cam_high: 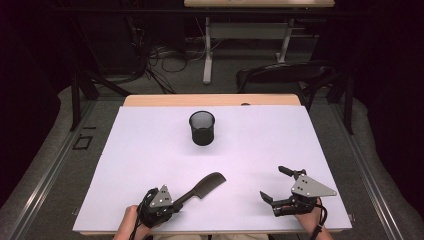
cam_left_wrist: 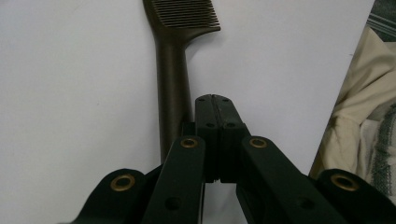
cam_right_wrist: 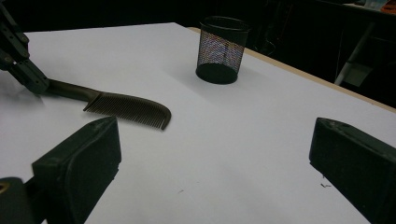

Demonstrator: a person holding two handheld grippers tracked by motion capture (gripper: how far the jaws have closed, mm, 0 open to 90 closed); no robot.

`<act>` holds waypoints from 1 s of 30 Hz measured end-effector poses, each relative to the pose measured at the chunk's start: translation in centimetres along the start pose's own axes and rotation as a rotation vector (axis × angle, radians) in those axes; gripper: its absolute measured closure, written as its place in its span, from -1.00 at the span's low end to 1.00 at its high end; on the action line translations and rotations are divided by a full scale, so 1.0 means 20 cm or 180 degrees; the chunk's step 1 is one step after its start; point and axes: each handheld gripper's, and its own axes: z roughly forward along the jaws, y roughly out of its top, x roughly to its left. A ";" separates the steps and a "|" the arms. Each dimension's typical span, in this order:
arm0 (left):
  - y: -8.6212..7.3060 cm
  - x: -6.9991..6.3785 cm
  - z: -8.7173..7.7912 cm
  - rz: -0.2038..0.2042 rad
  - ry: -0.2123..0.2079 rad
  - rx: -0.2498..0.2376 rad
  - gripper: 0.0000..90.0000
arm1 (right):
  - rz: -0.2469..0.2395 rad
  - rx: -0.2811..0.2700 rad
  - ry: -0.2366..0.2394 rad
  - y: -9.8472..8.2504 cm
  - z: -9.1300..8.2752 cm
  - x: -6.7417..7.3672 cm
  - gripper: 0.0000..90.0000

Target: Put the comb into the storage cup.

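Lying beside your closed left gripper, not between its jaws, the comb runs handle-near, teeth toward the mesh cup. Your right gripper stands open and empty, well apart.

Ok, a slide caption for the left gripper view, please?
Left gripper, jaws shut, resting beside the handle of a dark comb on the white table.

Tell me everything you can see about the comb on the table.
The comb is dark, brownish-black, and looks like plastic. It has a long straight handle and a curved head with one row of fine teeth. It lies flat on the white table, near the front edge, head pointing up and right toward the mesh cup, which stands apart from it. The left claw is shut and sits right beside the handle's end; whether it touches the handle is unclear. The right claw is open, well clear of it.
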 end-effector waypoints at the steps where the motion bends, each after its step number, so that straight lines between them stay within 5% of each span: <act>1: 0.00 0.00 0.00 -0.0006 -0.0004 0.0000 1.00 | 0.0000 0.0000 0.0000 0.00 0.00 0.00 -0.96; 30: 0.02 0.03 0.01 -0.0007 0.0179 0.0049 1.00 | -0.0011 0.0004 0.0010 0.00 0.01 0.00 -0.96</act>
